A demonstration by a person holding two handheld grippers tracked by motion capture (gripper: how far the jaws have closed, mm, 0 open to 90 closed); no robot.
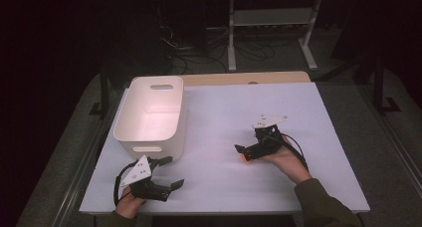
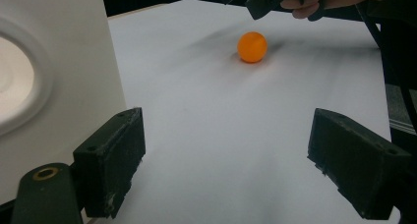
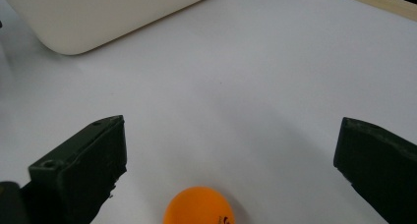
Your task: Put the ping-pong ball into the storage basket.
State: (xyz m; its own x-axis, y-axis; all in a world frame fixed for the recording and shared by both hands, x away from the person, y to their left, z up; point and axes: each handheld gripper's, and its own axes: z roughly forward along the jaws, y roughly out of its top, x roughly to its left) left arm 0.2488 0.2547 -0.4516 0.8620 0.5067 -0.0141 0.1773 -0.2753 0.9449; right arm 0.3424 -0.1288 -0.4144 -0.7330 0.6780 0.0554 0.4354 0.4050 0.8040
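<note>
An orange ball lies on the white table sheet, right of centre. My right gripper hovers over it, held by a hand, and a bit of the ball shows under its tip. In the right gripper view the ball sits low between the two wide-apart jaws of the right gripper, touching neither. My left gripper rests open near the front left edge, nothing between its jaws. The left gripper view has the left gripper pointing toward the ball, beside the bin wall.
A white plastic bin with handle slots stands at the left of the sheet, its inside bare. A wooden table edge runs along the back. Beyond the table stand a white rack frame and cables on the floor.
</note>
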